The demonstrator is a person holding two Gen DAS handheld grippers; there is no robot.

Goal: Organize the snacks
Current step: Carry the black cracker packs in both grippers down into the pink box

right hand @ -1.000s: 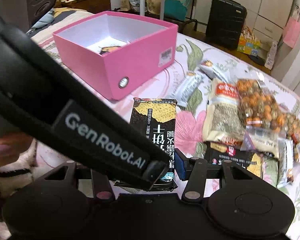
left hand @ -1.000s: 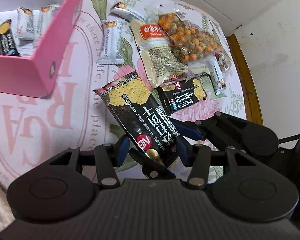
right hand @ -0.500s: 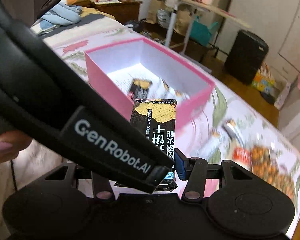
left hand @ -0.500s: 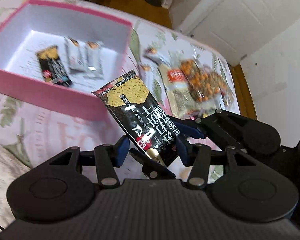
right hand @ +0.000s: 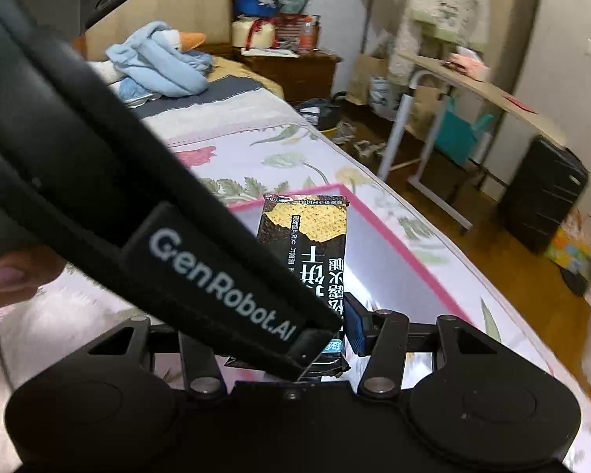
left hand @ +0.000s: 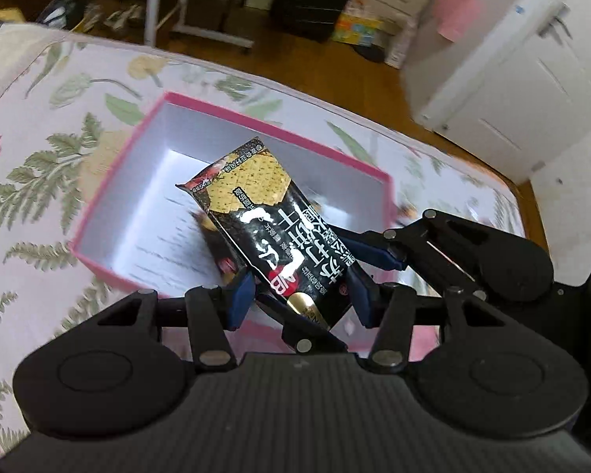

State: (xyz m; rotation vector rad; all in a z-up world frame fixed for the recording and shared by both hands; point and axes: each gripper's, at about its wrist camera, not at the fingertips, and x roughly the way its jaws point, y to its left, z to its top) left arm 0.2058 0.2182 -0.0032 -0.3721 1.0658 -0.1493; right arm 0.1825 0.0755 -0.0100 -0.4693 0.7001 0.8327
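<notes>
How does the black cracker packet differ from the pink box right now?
The cracker packet is black with white print; the pink box is plain pink outside and white inside. The packet is held tilted in the air over the box's opening; the box rests flat on the floral cloth. The packet is slim, the box far larger. Both are rectangular.

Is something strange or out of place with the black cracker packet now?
Yes. Both tongs grip the same black cracker packet: left tongs, right tongs. It hangs tilted above the pink box, not lying inside.
</notes>
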